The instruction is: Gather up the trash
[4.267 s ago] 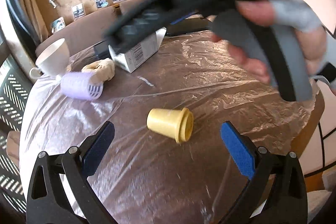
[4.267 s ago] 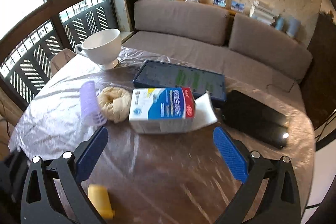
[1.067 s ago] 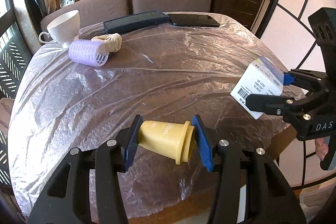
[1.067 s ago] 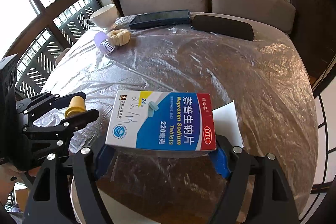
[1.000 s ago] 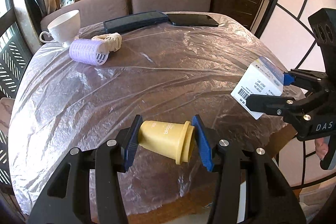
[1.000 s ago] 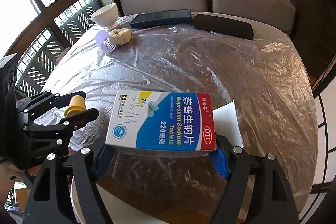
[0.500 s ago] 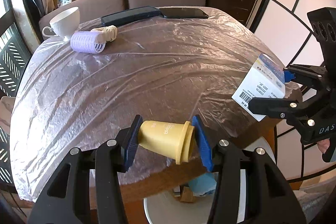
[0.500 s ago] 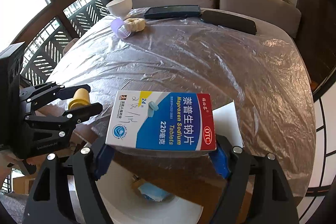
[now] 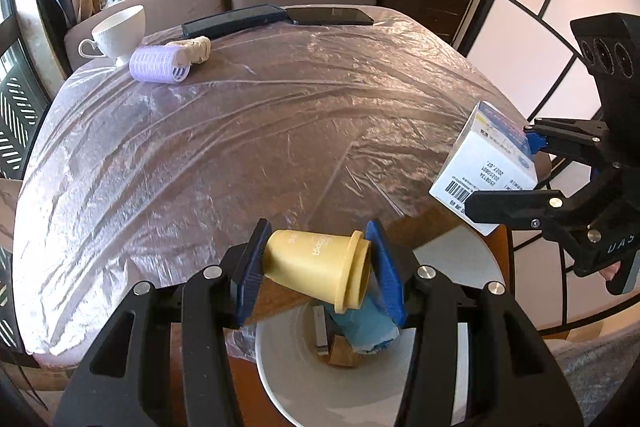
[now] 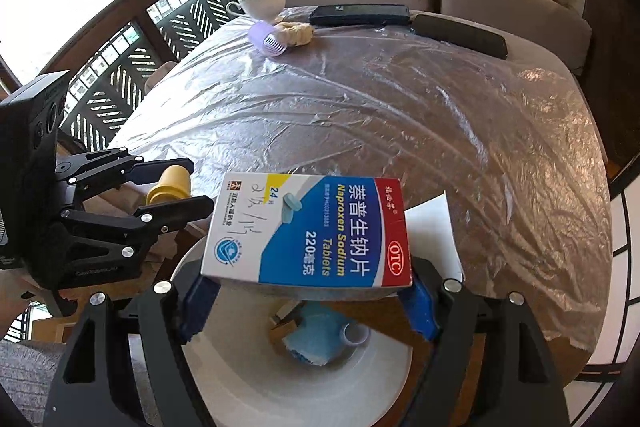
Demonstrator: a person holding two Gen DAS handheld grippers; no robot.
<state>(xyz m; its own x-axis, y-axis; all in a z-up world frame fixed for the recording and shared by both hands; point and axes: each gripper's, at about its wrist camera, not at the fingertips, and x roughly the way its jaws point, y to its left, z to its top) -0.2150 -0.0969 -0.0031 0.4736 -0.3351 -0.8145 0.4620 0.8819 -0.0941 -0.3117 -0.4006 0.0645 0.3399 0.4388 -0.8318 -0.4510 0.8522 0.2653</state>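
My left gripper (image 9: 320, 273) is shut on a small yellow plastic cup (image 9: 316, 265), held sideways in the air past the table's near edge, above a white round trash bin (image 9: 288, 379). My right gripper (image 10: 306, 301) is shut on a blue, white and red medicine box (image 10: 308, 231), also over the bin (image 10: 240, 379). Each gripper shows in the other's view: the box at the right (image 9: 482, 167), the cup at the left (image 10: 168, 185). The bin holds blue crumpled material and small scraps.
The round table (image 9: 240, 131) is covered with clear plastic film. At its far side stand a white cup (image 9: 118, 35), a purple hair roller (image 9: 156, 65), a beige scrunchie (image 9: 196, 49) and two dark flat devices (image 9: 236, 21). A brown sofa lies behind.
Both grippers have drawn back from the table with their objects. The white bin has come fully into view beneath them.
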